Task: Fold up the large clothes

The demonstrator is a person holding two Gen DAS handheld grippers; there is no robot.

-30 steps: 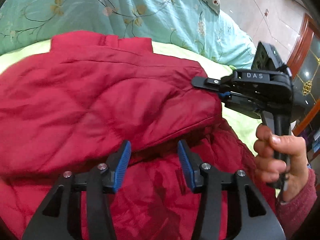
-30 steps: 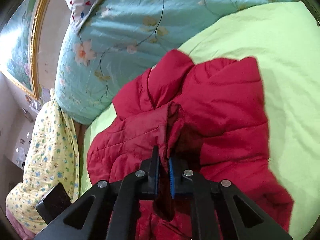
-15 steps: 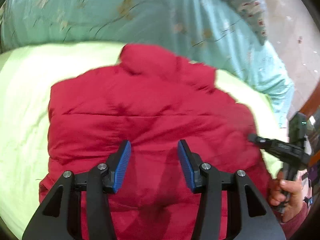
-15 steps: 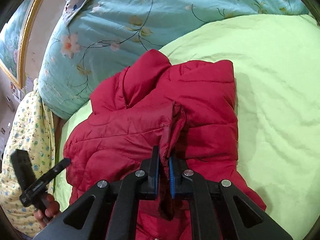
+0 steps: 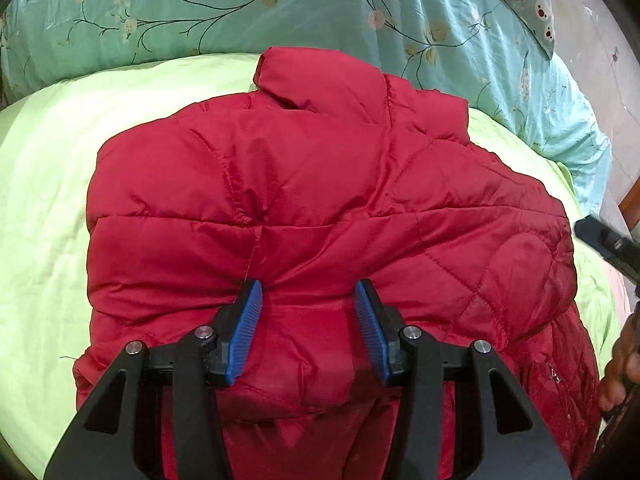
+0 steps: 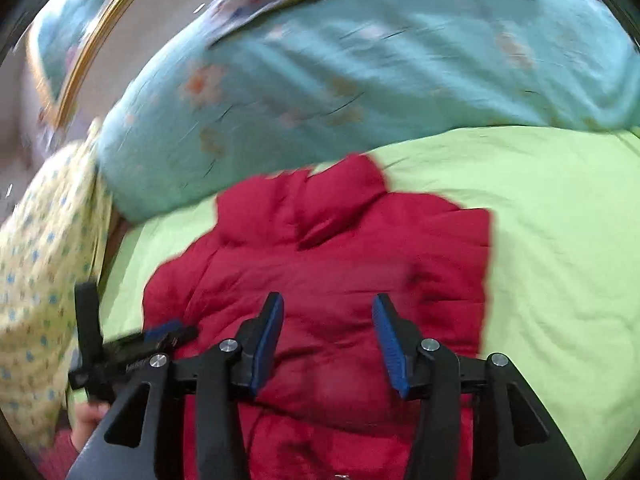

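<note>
- The red quilted jacket (image 5: 328,216) lay folded into a compact bundle on the light green bedsheet (image 5: 48,208), its collar (image 5: 316,80) pointing toward the teal floral duvet (image 5: 280,4) bunched along the far side of the bed.
- The left gripper (image 5: 308,312) stood released — blue pads (image 5: 245,332) spread wide, nothing between them — over the near edge of the jacket, where a folded layer overlapped the fabric beneath.
- At the right edge of the left wrist view, a black part of the other tool (image 5: 608,244) and some fingers of the right hand (image 5: 620,364) showed just beside the jacket.
- In the right wrist view, which was blurred, the right gripper (image 6: 328,336) was likewise released, its jaws apart above the jacket (image 6: 332,264) with no cloth held.
- The left gripper (image 6: 160,336) appeared in that view at lower left, close to the jacket's edge; whether it touched the cloth could not be told.
- A yellow dotted cloth (image 6: 44,264) hung at the left, and a gold-framed picture (image 6: 76,48) sat beyond the duvet (image 6: 360,64).
</note>
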